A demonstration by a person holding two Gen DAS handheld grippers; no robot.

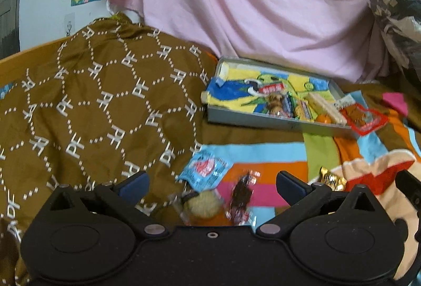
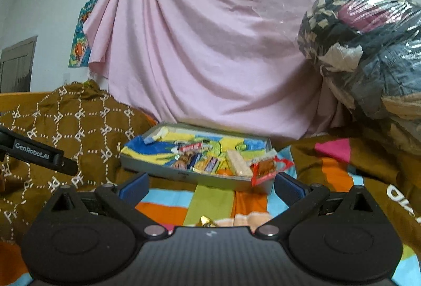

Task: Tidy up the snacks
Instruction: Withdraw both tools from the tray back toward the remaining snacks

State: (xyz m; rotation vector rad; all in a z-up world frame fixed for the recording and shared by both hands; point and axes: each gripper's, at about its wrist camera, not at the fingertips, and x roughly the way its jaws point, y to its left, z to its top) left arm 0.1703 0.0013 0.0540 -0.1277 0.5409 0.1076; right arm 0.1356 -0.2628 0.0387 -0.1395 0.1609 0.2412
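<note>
Two grippers, both spread wide and holding nothing. Your left gripper [image 1: 211,184] hangs over three loose snacks on the striped cloth [image 1: 263,154]: blue packet [image 1: 204,167] at eleven o'clock between its fingers, round cookie [image 1: 204,204] and dark wrapped candy [image 1: 240,200] lower down. Further out at one o'clock, the tray [image 1: 252,120] holds more snacks. Your right gripper [image 2: 210,187] faces that tray, gold candy [image 2: 206,220] just below its open fingers.
</note>
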